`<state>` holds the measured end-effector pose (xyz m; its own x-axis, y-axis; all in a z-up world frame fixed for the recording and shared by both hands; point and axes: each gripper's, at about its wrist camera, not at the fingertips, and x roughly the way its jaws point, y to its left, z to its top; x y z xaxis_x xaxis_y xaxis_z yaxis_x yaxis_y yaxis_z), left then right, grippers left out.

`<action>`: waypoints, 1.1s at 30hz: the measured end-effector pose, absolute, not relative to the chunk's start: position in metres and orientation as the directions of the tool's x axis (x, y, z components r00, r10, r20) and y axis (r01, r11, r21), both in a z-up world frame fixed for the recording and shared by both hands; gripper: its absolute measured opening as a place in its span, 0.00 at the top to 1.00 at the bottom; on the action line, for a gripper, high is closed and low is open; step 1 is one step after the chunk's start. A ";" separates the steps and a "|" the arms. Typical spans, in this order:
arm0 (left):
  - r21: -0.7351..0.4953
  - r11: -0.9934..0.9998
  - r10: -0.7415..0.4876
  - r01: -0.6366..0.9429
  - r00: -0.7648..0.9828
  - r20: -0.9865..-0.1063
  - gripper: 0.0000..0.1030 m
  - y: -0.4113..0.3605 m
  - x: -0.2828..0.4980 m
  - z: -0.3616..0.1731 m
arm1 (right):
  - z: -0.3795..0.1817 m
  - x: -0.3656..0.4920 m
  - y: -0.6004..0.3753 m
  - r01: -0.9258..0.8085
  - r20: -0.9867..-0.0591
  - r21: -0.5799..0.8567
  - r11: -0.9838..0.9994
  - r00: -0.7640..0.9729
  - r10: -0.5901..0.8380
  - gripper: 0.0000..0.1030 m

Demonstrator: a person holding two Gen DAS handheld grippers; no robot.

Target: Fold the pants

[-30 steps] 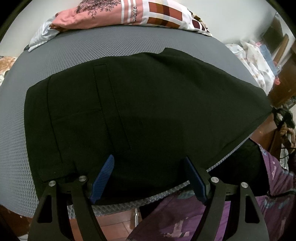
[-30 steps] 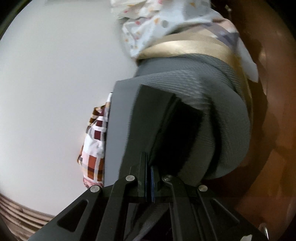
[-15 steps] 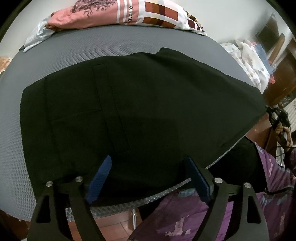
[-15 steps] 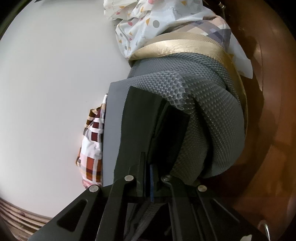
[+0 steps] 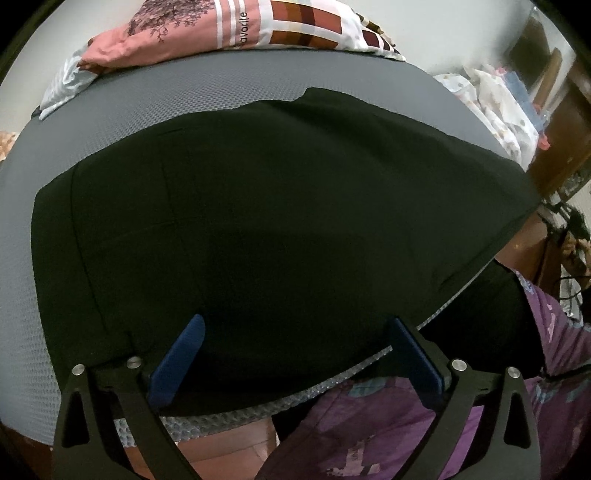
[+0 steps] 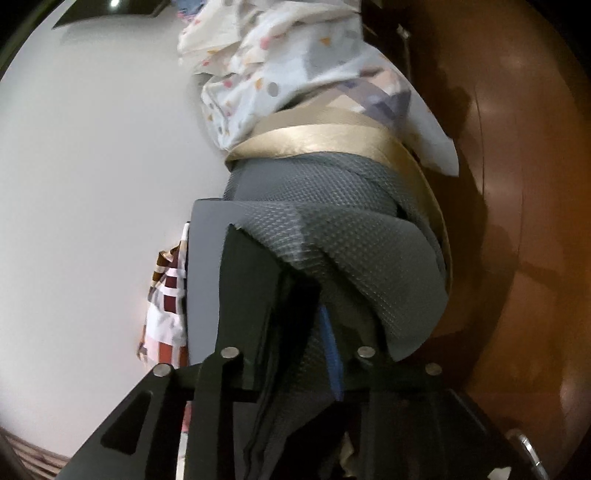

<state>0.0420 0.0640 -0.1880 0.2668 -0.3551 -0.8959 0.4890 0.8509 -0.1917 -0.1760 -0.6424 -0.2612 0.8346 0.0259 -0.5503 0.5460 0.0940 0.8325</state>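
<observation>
Two claws opening, left claw point(image 5: 295, 354) wide over black pants point(image 5: 280, 221), right claw point(image 6: 295, 354) loosening

pillows point(image 5: 236, 33) crowd far mat edge point(image 5: 229, 92), clothes pile point(image 5: 495, 99) at right

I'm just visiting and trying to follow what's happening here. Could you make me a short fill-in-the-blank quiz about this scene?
1. The pants spread on the grey mat are ____ in colour.
2. The left gripper has its jaws wide ____ above the pants.
3. The pads on its fingers are ____.

Missing words: black; open; blue
</observation>
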 end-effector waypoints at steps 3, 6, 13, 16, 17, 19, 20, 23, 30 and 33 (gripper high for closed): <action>-0.189 0.851 -0.353 0.489 0.268 -0.896 0.03 0.064 0.042 -0.189 | -0.272 -0.172 -0.645 0.531 -0.534 0.846 0.050 0.843 0.072 0.66; -0.174 0.850 -0.342 0.497 0.271 -0.900 0.03 0.062 0.040 -0.189 | -0.272 -0.158 -0.644 0.517 -0.520 0.854 0.057 0.848 0.100 0.65; -0.168 0.851 -0.339 0.498 0.275 -0.899 0.02 0.059 0.038 -0.189 | -0.234 -0.135 -0.632 0.544 -0.581 0.799 0.255 0.807 0.100 0.85; -0.161 0.849 -0.335 0.504 0.277 -0.901 0.01 0.057 0.038 -0.190 | -0.226 -0.129 -0.632 0.533 -0.580 0.793 0.297 0.808 0.100 0.85; -0.153 0.848 -0.330 0.507 0.279 -0.902 0.01 0.055 0.038 -0.190 | -0.227 -0.125 -0.634 0.542 -0.594 0.782 0.307 0.798 0.103 0.85; -0.147 0.847 -0.326 0.511 0.281 -0.903 0.01 0.053 0.038 -0.190 | -0.235 -0.120 -0.638 0.549 -0.598 0.784 0.289 0.793 0.117 0.81; -0.146 0.847 -0.326 0.510 0.283 -0.902 0.01 0.053 0.038 -0.190 | -0.239 -0.118 -0.639 0.545 -0.593 0.791 0.277 0.795 0.129 0.79; -0.127 0.847 -0.316 0.516 0.296 -0.901 0.00 0.053 0.038 -0.192 | -0.246 -0.105 -0.642 0.538 -0.587 0.797 0.275 0.797 0.142 0.75; -0.057 0.866 -0.261 0.497 0.350 -0.900 0.00 0.049 0.044 -0.195 | -0.232 -0.031 -0.646 0.491 -0.563 0.805 0.334 0.808 0.170 0.86; -0.043 0.877 -0.248 0.479 0.374 -0.894 0.00 0.049 0.053 -0.196 | -0.223 -0.003 -0.652 0.416 -0.481 0.854 0.312 0.860 0.170 0.87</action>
